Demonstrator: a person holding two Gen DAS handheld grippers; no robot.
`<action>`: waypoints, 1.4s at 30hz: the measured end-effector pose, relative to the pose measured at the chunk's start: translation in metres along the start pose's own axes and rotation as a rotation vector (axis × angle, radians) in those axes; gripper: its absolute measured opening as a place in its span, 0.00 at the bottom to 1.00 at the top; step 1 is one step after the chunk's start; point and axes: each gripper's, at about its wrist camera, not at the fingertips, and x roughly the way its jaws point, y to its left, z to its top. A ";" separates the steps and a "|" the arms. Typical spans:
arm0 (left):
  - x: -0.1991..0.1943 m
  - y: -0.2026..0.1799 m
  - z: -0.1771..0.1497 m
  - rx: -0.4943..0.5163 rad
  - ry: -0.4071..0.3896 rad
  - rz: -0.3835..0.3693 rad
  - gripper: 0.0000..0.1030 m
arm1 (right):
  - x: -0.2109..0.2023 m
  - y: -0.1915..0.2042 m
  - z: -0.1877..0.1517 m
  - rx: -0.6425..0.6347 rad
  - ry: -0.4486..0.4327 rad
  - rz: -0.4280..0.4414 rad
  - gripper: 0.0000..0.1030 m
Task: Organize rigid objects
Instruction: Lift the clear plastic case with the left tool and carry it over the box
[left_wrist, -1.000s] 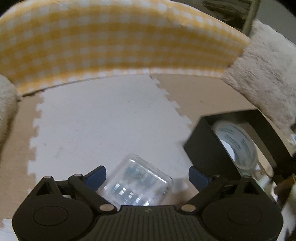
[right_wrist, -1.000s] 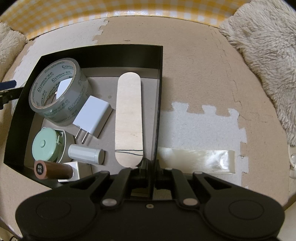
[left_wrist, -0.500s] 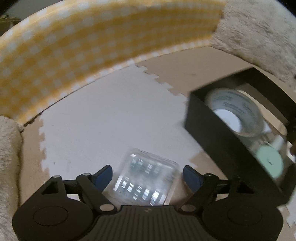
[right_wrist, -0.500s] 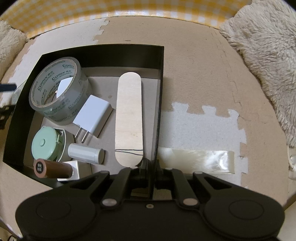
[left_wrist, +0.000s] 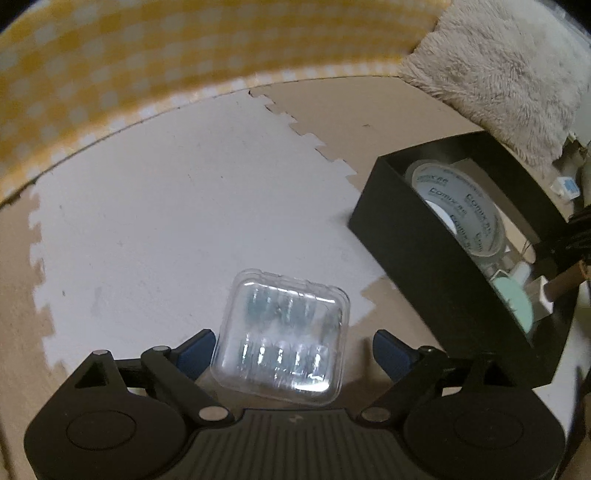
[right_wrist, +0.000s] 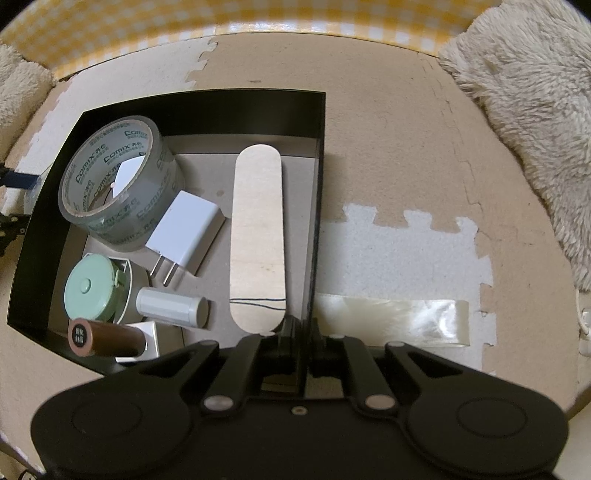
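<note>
Six things lay inside the black box (right_wrist: 317, 122): a Comix tape roll (right_wrist: 114, 181), white charger (right_wrist: 184, 232), wooden stick (right_wrist: 258, 236), green tape measure (right_wrist: 90, 291), grey cylinder (right_wrist: 171, 306) and brown tube (right_wrist: 105, 338). Outside the box, a clear plastic case (left_wrist: 280, 332) sat between the left gripper's (left_wrist: 293, 345) wide jaws. The right gripper (right_wrist: 299, 326) pinched the box's wall.
</note>
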 end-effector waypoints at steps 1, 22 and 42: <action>0.001 -0.002 0.000 0.010 0.006 0.009 0.85 | 0.000 0.001 0.000 -0.001 0.000 -0.002 0.08; 0.008 -0.027 0.011 0.087 0.009 0.118 0.72 | 0.000 0.005 -0.001 -0.002 -0.001 -0.002 0.08; -0.073 -0.077 0.055 0.099 -0.364 0.163 0.72 | 0.000 0.005 -0.001 -0.003 -0.001 -0.003 0.08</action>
